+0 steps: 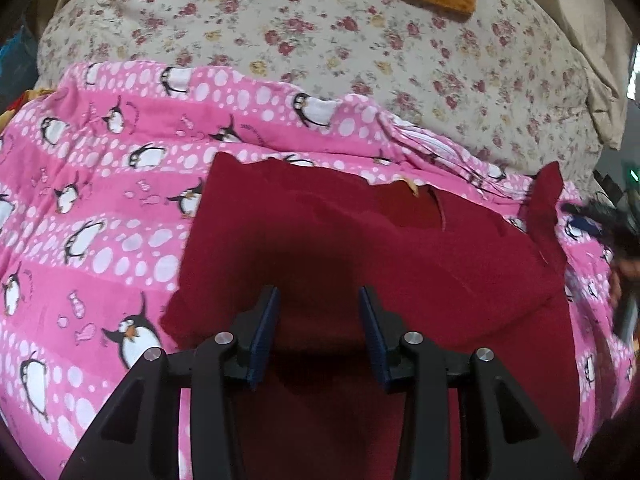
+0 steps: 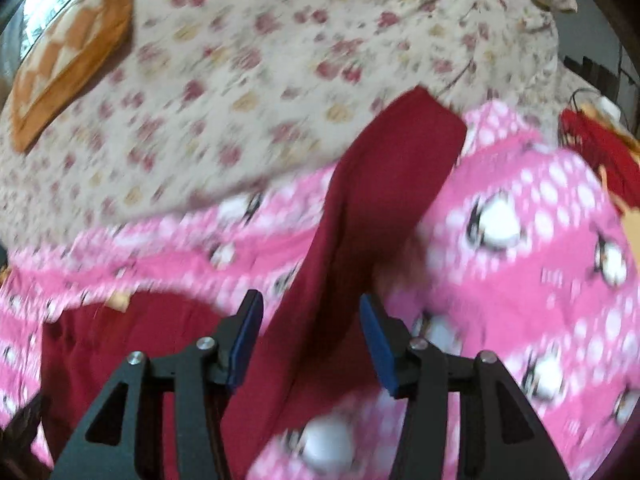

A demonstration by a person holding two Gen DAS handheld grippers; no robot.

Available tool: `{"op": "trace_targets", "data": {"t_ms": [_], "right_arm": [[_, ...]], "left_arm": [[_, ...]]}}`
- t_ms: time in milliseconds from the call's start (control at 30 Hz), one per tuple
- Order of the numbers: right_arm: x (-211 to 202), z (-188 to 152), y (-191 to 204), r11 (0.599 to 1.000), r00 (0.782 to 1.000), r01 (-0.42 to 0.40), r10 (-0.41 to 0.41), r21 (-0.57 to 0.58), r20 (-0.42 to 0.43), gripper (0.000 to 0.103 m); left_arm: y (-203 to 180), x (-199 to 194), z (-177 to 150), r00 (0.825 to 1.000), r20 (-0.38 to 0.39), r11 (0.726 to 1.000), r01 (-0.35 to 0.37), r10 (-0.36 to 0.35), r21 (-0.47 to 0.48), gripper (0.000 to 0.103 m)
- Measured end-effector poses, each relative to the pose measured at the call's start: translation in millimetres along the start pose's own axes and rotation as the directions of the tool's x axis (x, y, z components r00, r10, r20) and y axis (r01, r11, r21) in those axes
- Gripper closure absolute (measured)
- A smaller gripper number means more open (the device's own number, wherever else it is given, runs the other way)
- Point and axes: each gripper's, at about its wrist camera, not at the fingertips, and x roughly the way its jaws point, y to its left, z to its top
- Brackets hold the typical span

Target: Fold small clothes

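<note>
My left gripper [image 1: 319, 300] hangs released over the dark red garment [image 1: 360, 248], spread on the pink penguin sheet [image 1: 100, 208]. My right gripper [image 2: 311, 308] gapes too, its jaws astride a sleeve [image 2: 380, 184], pads not pressing.

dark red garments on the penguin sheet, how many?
1: the dark red garment lies on the pink penguin sheet, one sleeve stretching toward the floral sheet. More red cloth at the far edge is unclear.
</note>
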Motion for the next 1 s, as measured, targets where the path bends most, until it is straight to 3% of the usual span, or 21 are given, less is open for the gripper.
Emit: {"op": "trace_targets", "data": {"t_ms": [67, 200, 300, 333, 367, 400, 433, 500, 633, 733, 867, 1000], "right_arm": [[15.2, 18.2, -6.0, 0.999, 1.000, 0.020, -0.020, 0.029, 0.001, 0.043], [45.7, 44.1, -11.1, 0.997, 0.999, 0.042, -0.043, 0.071, 0.008, 0.043], [62.9, 56.0, -8.6, 0.997, 0.997, 0.073, -0.074, 0.038, 0.025, 0.045], [66.8, 58.0, -8.3, 0.996, 0.996, 0.085, -0.085, 0.025, 0.024, 0.059], [71.8, 60.0, -8.0, 0.996, 0.996, 0.090, -0.090, 0.008, 0.018, 0.079], [77.1, 61.6, -8.0, 0.996, 0.996, 0.088, -0.088, -0.013, 0.002, 0.088], [80.0, 62.5, -8.1, 0.996, 0.996, 0.087, -0.087, -0.027, -0.008, 0.096], [75.7, 62.4, -7.9, 0.996, 0.997, 0.074, -0.074, -0.051, 0.003, 0.096], [35.6, 62.8, -4.7, 0.995, 0.997, -0.040, 0.046, -0.086, 0.068, 0.097], [-12.2, 60.0, 9.0, 0.975, 0.977, -0.176, 0.190, -0.138, 0.098, 0.097], [-74.8, 40.7, 60.0, 0.897, 0.930, -0.317, 0.357, -0.308, 0.082, 0.097], [-104.5, -8.4, 130.3, 0.759, 0.875, -0.445, 0.481, -0.476, -0.053, 0.097]], "left_arm": [[-4.0, 2.9, -0.7, 1.000, -0.011, 1.000, 0.001, -0.001, 0.018, 0.083], [-9.0, 3.9, -0.8, 1.000, -0.013, 0.999, 0.010, -0.009, 0.041, 0.083], [-9.5, 5.7, -0.6, 1.000, -0.007, 0.999, -0.005, 0.005, 0.054, 0.083], [-9.0, 7.4, -0.5, 1.000, -0.010, 0.999, -0.008, 0.009, 0.054, 0.083], [-8.3, 8.7, -0.8, 1.000, -0.014, 0.999, -0.009, 0.010, 0.052, 0.083], [-7.7, 10.5, -0.7, 1.000, -0.018, 0.999, -0.010, 0.011, 0.049, 0.083], [-7.1, 12.6, -0.8, 1.000, -0.022, 0.999, -0.013, 0.014, 0.045, 0.083], [-6.9, 13.6, -0.7, 1.000, -0.024, 0.999, -0.015, 0.016, 0.042, 0.083], [-4.2, 8.3, 1.4, 1.000, -0.005, 1.000, -0.009, 0.010, 0.024, 0.083], [0.4, 1.6, 4.9, 1.000, 0.016, 1.000, -0.001, 0.001, -0.005, 0.083], [12.3, -8.9, 10.5, 0.999, 0.051, 0.997, 0.019, -0.015, -0.071, 0.083], [25.8, -16.8, 13.1, 0.997, 0.078, 0.991, 0.033, -0.023, -0.130, 0.083]]}}
